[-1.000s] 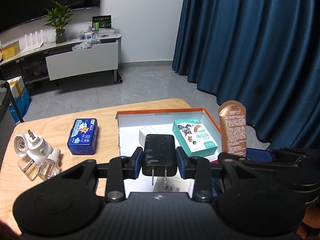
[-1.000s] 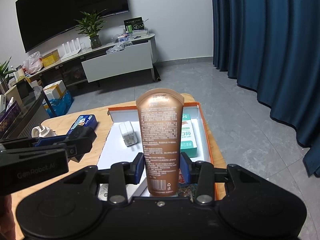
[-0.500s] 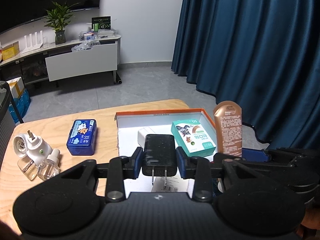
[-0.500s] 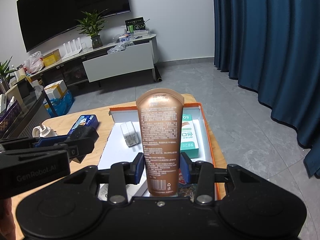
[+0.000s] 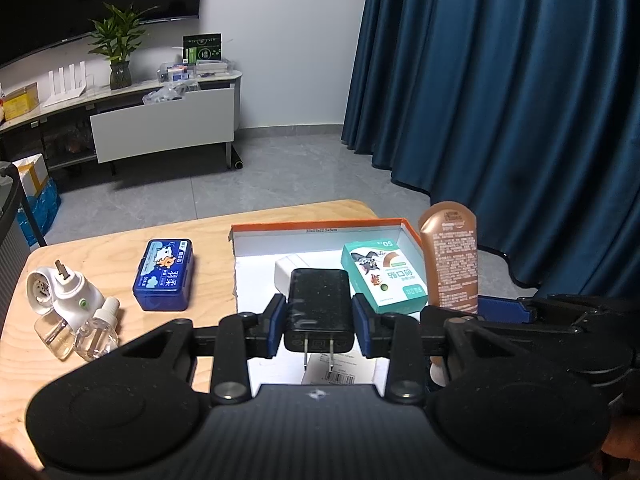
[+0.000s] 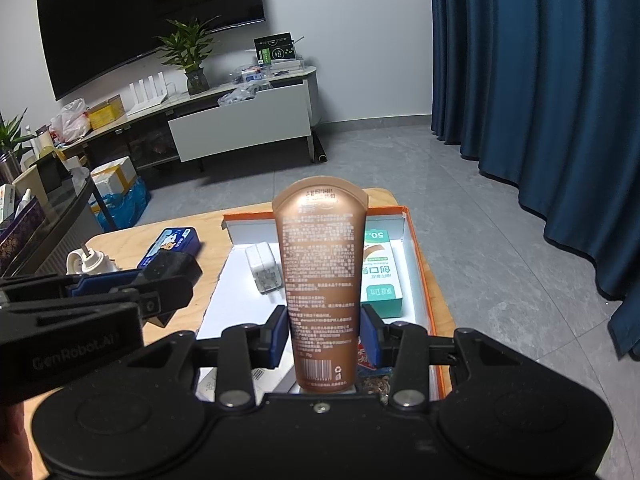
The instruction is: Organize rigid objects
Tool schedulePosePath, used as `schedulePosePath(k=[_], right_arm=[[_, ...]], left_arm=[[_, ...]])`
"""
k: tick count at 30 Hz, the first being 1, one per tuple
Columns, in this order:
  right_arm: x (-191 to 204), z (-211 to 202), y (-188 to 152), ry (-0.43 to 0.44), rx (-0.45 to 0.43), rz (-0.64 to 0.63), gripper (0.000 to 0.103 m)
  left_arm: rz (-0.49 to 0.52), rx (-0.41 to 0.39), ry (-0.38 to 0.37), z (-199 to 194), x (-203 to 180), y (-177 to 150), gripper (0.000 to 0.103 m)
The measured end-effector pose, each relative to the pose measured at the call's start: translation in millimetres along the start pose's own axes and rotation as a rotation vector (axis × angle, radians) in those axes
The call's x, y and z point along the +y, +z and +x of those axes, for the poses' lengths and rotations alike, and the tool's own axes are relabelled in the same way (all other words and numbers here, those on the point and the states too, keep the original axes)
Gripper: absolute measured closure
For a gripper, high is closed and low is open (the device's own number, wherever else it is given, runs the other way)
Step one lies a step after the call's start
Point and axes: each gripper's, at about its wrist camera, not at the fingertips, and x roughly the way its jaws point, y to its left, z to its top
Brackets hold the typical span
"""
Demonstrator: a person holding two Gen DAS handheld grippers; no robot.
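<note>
Wooden tabletop carrying an orange-rimmed cardboard box, right half. Already lying inside: teal plaster carton marked "50", white charger.

Left tongs clamping a black plug adapter, prongs facing camera, hovering over the box's near end. Right tongs gripping a bronze tube upright, barcode low; other print too small to read.

Waiting left of the box: blue case, white vaporizer plug, two refill bottles. Roughly half done, I'm judging. "GenRobot.AI" showing on the left tool.
</note>
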Motion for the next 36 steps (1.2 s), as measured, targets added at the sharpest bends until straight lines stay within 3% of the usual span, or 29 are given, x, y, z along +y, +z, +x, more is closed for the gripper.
schedulePosePath(k=[36], right_arm=[[-0.4, 2.6, 0.9, -0.005, 0.008, -0.004, 0.057]], left_arm=[[-0.002, -0.004, -0.001, -2.0, 0.4, 0.0, 0.067]])
